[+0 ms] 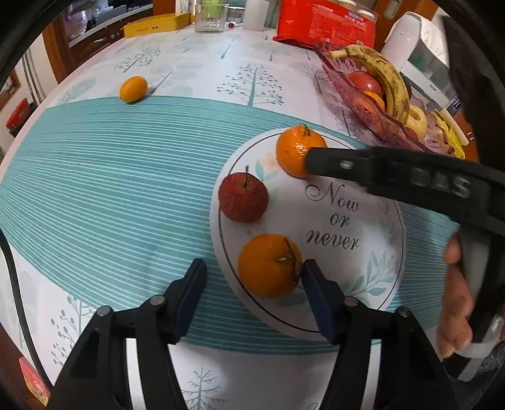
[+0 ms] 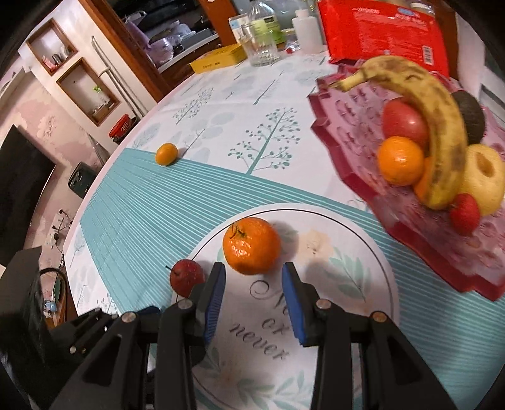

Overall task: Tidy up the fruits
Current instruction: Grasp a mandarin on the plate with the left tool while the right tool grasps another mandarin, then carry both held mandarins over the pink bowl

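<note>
A white plate printed "Now or never" holds two oranges and a small red apple. My left gripper is open, with the near orange close to its right finger. My right gripper is open just short of the far orange, which also shows in the left wrist view. The apple lies left of its left finger. A small orange kumquat lies alone on the tablecloth, also in the right wrist view.
A pink fruit tray at the right holds a banana, tomato, orange, yellow apple, avocado and strawberry. A red packet, glass jar, bottles and a yellow box stand at the table's far edge.
</note>
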The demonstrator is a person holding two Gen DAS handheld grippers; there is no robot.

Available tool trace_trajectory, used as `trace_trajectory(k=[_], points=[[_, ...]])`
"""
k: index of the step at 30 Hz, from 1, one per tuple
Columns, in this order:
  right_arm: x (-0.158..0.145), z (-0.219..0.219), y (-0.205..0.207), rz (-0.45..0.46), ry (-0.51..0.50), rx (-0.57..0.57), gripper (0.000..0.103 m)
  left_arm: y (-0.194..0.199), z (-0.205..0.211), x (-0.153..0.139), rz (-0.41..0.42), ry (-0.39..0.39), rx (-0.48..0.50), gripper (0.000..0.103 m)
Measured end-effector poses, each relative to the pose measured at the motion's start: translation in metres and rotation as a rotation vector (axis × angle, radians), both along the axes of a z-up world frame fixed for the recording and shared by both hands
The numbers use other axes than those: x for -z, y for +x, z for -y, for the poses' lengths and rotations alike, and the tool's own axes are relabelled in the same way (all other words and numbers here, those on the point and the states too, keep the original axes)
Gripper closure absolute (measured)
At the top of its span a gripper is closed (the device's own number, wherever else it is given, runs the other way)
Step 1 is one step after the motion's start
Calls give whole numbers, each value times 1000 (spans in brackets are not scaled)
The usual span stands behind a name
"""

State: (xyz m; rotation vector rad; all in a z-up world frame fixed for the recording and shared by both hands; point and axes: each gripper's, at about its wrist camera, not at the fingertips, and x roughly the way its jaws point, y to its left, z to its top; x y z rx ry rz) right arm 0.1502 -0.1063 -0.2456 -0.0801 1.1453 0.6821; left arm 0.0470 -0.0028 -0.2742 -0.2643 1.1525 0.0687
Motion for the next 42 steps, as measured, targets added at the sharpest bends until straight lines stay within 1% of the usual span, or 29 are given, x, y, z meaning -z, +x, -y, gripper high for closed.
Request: trace_trajectory(k=[2,4,5,9,17,24,29,32,38,42], points=[[4,-4,3,-4,-3,-7,66,0,0,0,9,-10,1,50],[7,-6,6,-5,5,-13,64,0,-1,0,17,-39,6,65],[7,-8,6,-1,8,-15,62,0,-2,0,18,-55,1,65],[10,-16,9,3,10,-31,59,-2,-9,1,26,-64,-19,66],[12,-26,8,43,6,-45,59,-8,-32,-4,44,-68,-75,66],[7,-24,3,68,17,-45,60,-6,-42,-10,53,-60,-75,66],[-4,-16,-5,66,48,-21,60,1,-42,-20,56,-43,-43,66],[-14,-7,-12,66,73,2,60,5,-39,-31,68,-28,-11,66],[-42,22,-30,82,114,60,60,15,-30,-66,110,-6,74,66],[-71,52,-39,116,148,129,60,25,-20,-97,145,3,147,66]])
